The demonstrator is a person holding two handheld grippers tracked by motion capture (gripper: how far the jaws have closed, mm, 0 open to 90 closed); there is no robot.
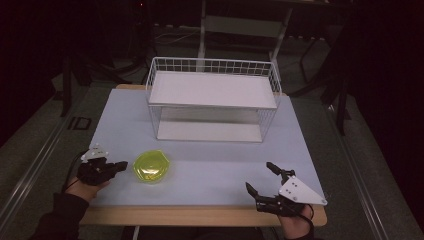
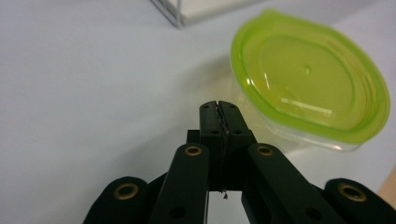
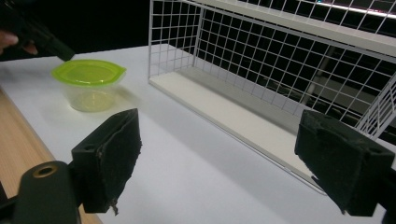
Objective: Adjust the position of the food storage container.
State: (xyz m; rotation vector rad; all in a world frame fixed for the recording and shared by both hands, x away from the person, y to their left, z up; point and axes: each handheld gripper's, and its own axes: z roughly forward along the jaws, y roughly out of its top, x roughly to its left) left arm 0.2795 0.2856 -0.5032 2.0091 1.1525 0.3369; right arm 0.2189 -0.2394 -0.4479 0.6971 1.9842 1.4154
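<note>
Container (image 1: 151,167) (clear tub, lime lid on), contents unclear, beside wire rack (image 1: 212,100)

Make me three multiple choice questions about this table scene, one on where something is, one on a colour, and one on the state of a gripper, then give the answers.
1. Where does the container stand?
A. on the rack's top shelf
B. on the table in front of the wire rack
C. on the floor

2. What colour is the container's lid?
A. red
B. blue
C. yellow-green

3. How are the jaws of the left gripper?
A. shut with nothing between them
B. clamped on the lid
C. wide open

Answers: 1 B, it sits on the pale table nearer the person than the rack. 2 C, the lid is bright yellow-green. 3 A, the jaws meet beside the container.
</note>
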